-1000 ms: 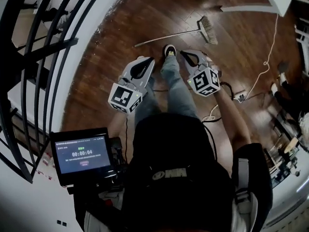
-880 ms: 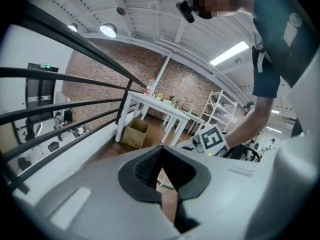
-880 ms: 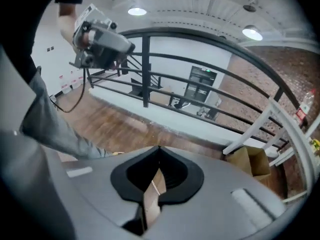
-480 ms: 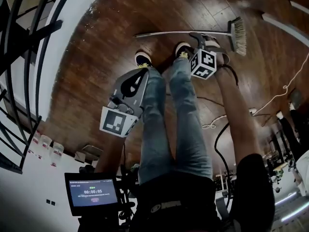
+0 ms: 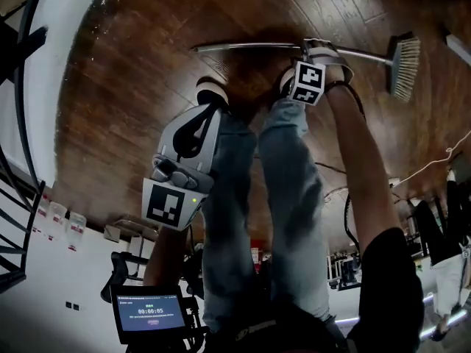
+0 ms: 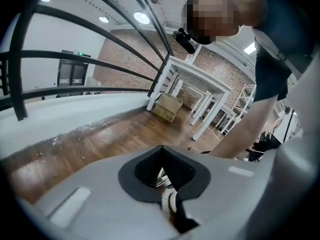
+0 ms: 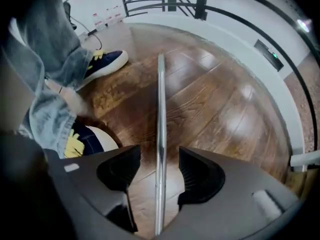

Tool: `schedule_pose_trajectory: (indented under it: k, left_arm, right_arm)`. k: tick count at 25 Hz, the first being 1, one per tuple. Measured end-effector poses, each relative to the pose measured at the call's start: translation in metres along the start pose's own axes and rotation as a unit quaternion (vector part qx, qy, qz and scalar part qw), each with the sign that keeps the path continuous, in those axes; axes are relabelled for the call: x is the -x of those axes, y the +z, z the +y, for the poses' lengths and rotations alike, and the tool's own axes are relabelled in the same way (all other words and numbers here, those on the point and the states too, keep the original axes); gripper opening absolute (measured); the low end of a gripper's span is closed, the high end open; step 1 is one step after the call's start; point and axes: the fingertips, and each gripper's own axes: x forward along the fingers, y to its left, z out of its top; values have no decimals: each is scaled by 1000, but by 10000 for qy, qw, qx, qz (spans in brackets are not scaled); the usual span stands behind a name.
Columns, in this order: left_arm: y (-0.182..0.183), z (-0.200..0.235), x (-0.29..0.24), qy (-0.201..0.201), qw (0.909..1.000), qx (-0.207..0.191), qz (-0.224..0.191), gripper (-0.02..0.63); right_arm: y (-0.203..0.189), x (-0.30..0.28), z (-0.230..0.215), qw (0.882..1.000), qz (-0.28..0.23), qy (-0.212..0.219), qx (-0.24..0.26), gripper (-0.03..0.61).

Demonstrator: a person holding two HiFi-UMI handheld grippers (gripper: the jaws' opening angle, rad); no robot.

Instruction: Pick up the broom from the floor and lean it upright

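Observation:
The broom lies flat on the dark wood floor, its metal handle running left to right and its bristle head at the right. My right gripper points straight down over the handle. In the right gripper view the handle passes between the jaws of the right gripper; they are closing, and the pads stand apart from it on both sides. My left gripper hangs lower left beside the person's leg, shut and empty, well short of the handle. In the left gripper view the left gripper shows shut jaws.
The person's shoes stand just in front of the handle, one shoe close to the right gripper. A curved black railing and white wall base lie left. A white table, a cardboard box and a white cable are nearby.
Both grippers have dropped toward the floor as the person bent down. The right gripper went from shut to open and came down astride the broom handle. The left stayed shut.

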Motion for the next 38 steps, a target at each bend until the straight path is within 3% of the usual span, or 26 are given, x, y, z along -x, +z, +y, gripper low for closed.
schedule_pose_trajectory:
  k: [3, 6, 8, 11, 17, 24, 29, 38]
  left_arm:
    - [-25, 12, -7, 33, 9997, 184, 182, 17]
    - [-36, 13, -9, -57, 9992, 323, 247, 17]
    - [-36, 10, -11, -122, 9991, 329, 220, 17]
    - [-26, 2, -11, -185, 9994, 232, 187, 17]
    - [40, -15, 2, -129, 9998, -59, -165, 17]
    - [172, -81, 14, -472, 9960, -337, -683, 17]
    - [256, -151, 17, -811, 9903, -637, -932, 17]
    - [316, -235, -10, -1259, 9778, -1451, -834, 17]
  right_arm:
    - [-9, -29, 4, 9994, 119, 140, 288, 218]
    - [-7, -26, 3, 9990, -130, 328, 258, 206]
    - [-10, -26, 6, 9991, -42, 294, 308, 82]
    - [-12, -25, 7, 9999, 131, 91, -45, 75]
    - [6, 58, -39, 9952, -453, -473, -731, 75]
    - [18, 220, -95, 9747, -1308, -913, -1566, 75]
    - [-1, 331, -119, 9424, -1847, -1357, -2436, 77]
    - [-58, 442, -133, 8365, -2835, -2193, -4145, 79]
